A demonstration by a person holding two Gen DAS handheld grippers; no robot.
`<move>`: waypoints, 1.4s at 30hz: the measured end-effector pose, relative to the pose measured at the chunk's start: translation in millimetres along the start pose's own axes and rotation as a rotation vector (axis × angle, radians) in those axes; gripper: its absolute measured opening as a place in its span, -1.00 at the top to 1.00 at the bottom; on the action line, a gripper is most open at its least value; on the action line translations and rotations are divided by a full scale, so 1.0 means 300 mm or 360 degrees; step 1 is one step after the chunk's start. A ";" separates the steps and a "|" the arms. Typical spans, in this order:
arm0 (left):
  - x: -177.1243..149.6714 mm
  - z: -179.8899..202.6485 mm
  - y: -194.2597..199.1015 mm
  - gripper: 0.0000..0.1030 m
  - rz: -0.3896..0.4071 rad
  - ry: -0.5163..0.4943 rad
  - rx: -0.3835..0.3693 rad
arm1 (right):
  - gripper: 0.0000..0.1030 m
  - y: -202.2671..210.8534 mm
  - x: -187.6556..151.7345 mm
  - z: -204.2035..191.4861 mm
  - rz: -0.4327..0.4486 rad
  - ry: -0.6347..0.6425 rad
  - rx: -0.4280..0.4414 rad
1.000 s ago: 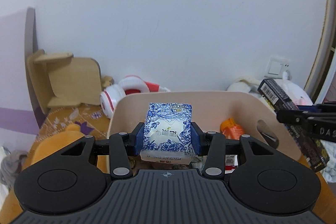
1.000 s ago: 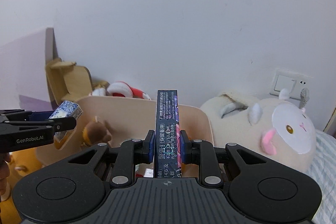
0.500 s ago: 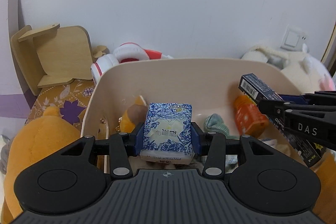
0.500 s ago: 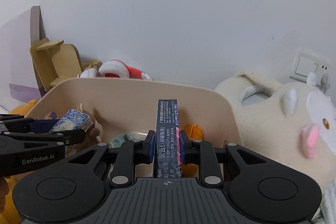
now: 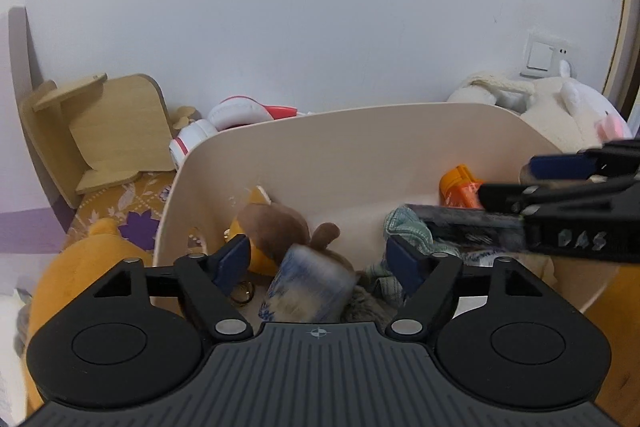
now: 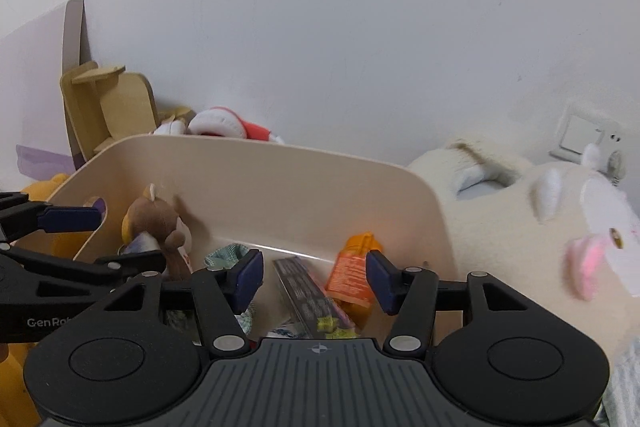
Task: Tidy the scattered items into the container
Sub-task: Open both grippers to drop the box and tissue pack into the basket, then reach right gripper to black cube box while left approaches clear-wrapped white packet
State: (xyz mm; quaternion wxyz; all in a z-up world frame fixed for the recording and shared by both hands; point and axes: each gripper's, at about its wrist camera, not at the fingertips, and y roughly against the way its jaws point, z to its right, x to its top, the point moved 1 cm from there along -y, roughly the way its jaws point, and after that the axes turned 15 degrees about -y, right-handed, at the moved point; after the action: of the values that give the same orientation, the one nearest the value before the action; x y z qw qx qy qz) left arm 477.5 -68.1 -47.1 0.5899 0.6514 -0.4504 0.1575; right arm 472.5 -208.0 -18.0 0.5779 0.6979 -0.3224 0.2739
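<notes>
Both grippers hang over the beige container (image 5: 360, 147) (image 6: 280, 179), their jaws opening. The blue-and-white tissue pack (image 5: 308, 287) is blurred and tilted, falling free between the pads of my left gripper (image 5: 320, 263). Free of my right gripper (image 6: 314, 277), the dark slim box (image 6: 308, 299) (image 5: 468, 229) lies tilted inside the container; neither pad touches it. A brown plush toy (image 5: 276, 227) (image 6: 154, 223), an orange bottle (image 5: 460, 187) (image 6: 354, 279) and a green cloth (image 5: 408, 227) lie in the container too.
Behind the container, red-and-white headphones (image 5: 236, 115) and a wooden stand (image 5: 100, 131) sit against the wall. A white plush animal (image 6: 560, 227) lies to the right, an orange plush (image 5: 88, 267) to the left. The bed cover (image 5: 132, 211) is orange with flowers.
Both grippers sank toward the container, then their jaws spread. The tissue pack left the left pads and is dropping; the dark box left the right pads and tipped into the container.
</notes>
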 end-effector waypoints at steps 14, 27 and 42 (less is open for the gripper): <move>-0.148 0.027 0.320 -0.66 0.0258 0.0011 0.0106 | -0.78 0.362 -0.206 0.079 0.0319 -0.0156 0.0029; -0.392 0.048 0.299 -0.69 0.0048 -0.0009 0.0042 | -0.98 0.318 -0.486 -0.091 0.0142 0.0106 -0.0040; -0.486 0.123 0.171 -0.69 -0.0038 -0.0251 0.0024 | -0.95 0.158 -0.532 -0.076 -0.0031 0.0027 -0.0103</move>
State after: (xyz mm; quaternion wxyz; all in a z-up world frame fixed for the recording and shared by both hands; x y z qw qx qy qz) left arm 346.5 -38.0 -131.8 0.5495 0.6714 -0.4866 0.1021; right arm 333.6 -170.2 -104.5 0.6056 0.6796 -0.3194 0.2635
